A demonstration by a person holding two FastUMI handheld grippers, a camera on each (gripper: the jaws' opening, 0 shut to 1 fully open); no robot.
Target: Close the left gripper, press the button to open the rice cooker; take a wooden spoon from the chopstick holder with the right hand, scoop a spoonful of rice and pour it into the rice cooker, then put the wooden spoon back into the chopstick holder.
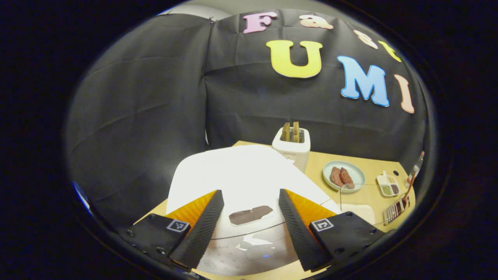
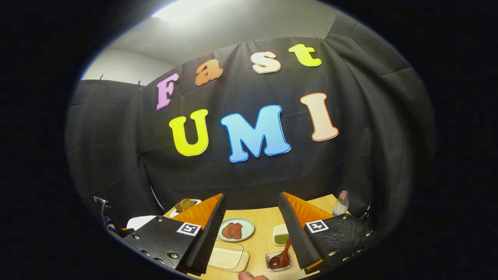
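**At the start: cooker shut, spoon untouched**

Directly below the left gripper (image 1: 251, 217), at 6 o'clock in the left gripper view: the rice cooker (image 1: 241, 182), white lid still down, dark panel showing between the fingers. Fingers spread wide, not yet pressed together as the button press requires. So, by judgement, first step not begun.

Out toward 4 o'clock in that view: wooden spoon (image 1: 408, 190), leaning in a small clear holder (image 1: 395, 210) at the bench edge. In the right gripper view, at 6 o'clock: the same wooden spoon (image 2: 282, 254), bowl down in the holder (image 2: 278, 260). Right gripper (image 2: 251, 229) above it, fingers apart, holding nothing.

Farther out: toaster (image 1: 291, 146) at 12, plate of meat (image 1: 344, 177) at 2, light wooden bench (image 2: 264, 221) beneath.

Left to do: shut fingers, press, open lid, take spoon, scoop, pour, return. Rice container not identified with certainty.
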